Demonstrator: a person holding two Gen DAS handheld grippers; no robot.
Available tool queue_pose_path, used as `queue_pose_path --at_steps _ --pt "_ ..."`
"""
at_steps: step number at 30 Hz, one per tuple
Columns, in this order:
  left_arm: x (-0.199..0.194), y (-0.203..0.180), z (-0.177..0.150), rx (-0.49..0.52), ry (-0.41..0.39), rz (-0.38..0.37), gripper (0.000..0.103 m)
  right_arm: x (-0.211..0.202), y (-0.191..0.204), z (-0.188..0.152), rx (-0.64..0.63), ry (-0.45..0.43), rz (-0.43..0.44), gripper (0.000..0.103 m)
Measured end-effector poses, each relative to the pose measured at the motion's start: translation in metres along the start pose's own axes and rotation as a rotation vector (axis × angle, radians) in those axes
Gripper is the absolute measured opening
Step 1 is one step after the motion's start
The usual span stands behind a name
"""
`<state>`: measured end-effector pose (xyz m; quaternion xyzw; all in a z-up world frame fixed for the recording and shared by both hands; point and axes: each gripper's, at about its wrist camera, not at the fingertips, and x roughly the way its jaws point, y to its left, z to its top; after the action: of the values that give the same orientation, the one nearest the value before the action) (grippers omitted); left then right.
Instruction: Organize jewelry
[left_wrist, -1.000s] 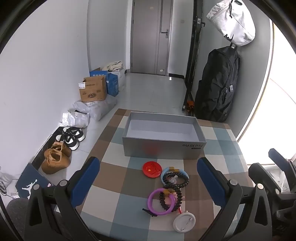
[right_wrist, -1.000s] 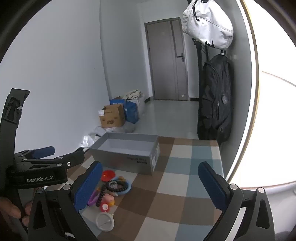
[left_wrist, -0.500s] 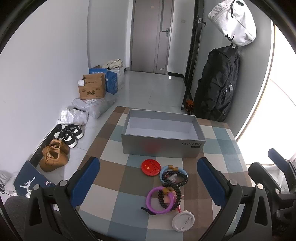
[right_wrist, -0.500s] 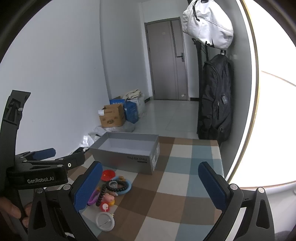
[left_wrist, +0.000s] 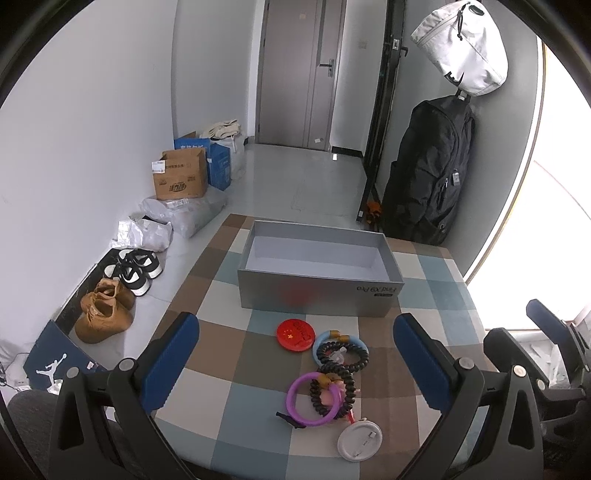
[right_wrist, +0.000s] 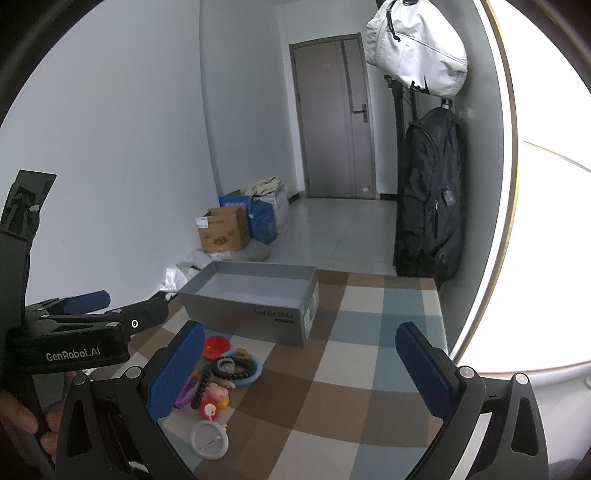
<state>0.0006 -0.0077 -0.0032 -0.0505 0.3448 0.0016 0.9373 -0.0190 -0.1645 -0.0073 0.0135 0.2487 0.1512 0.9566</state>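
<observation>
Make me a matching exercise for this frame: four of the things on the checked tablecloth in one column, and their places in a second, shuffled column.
Things:
1. open grey cardboard box
2. round red badge
3. purple plastic ring
4. round white badge

Places:
A. nearest the table's front edge
B. farthest back, nothing inside
C. just in front of the box
D. left of the black beads, between the two badges

Pairs: 1-B, 2-C, 3-D, 4-A

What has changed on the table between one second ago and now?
Almost nothing. In the left wrist view the scene slides slightly down, so the left gripper seems to have tilted or lifted a little; nothing was grasped or released. Both grippers stay open and empty, the right gripper unmoved. The box, red disc, bracelets and white disc lie as before.
</observation>
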Motion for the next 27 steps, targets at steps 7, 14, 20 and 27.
queue_pose_path --at_steps 7,14,20,27 --pt "-0.006 -0.001 -0.001 0.004 -0.006 -0.008 0.102 -0.002 -0.005 -0.001 0.006 -0.001 -0.003 0.103" --pt "-0.005 0.005 -0.003 0.000 0.001 -0.012 0.102 0.001 0.000 0.001 0.006 0.002 -0.009 0.103" --pt "-0.003 0.007 -0.004 -0.006 0.010 -0.017 0.102 0.002 0.000 0.002 0.004 0.009 -0.009 0.103" --pt "-0.001 0.012 -0.005 -0.019 0.027 -0.032 0.102 0.003 -0.002 0.001 0.021 0.008 -0.009 0.103"
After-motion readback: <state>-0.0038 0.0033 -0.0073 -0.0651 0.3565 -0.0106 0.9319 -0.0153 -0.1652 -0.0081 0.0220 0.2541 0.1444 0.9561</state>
